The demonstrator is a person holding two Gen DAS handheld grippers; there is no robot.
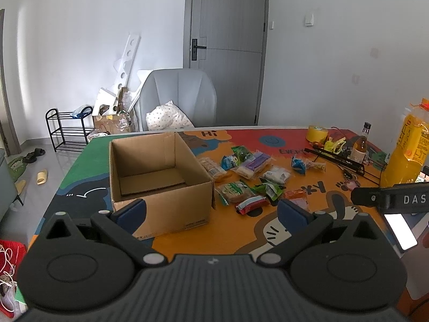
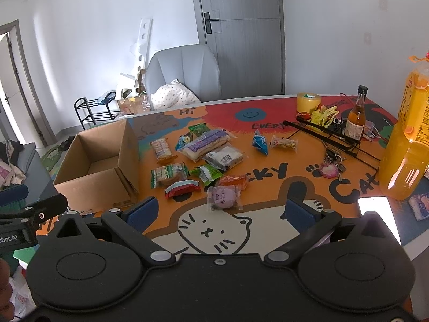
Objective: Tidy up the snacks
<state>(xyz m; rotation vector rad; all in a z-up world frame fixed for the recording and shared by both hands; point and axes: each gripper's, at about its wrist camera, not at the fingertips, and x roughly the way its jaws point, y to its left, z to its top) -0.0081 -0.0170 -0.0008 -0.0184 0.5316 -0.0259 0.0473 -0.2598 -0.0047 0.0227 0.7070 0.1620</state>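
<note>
An open, empty cardboard box (image 1: 161, 177) stands on the colourful table; it also shows in the right wrist view (image 2: 99, 166). Several wrapped snacks lie scattered to its right: a purple-labelled pack (image 2: 205, 145), a red-and-white bar (image 2: 182, 188), a pink round cake pack (image 2: 224, 197), a blue packet (image 2: 260, 142). In the left wrist view the snacks include a green-labelled pack (image 1: 236, 191). My left gripper (image 1: 211, 212) is open and empty, near the box's front wall. My right gripper (image 2: 219, 212) is open and empty, just short of the pink cake pack.
A tall orange juice bottle (image 2: 407, 145), a small brown bottle (image 2: 356, 118), a yellow tape roll (image 2: 308, 102), a black wire rack (image 2: 332, 139) and keys (image 2: 331, 165) sit at the table's right. A lit phone (image 2: 378, 212) lies near the front edge. A grey chair (image 1: 177, 99) stands behind.
</note>
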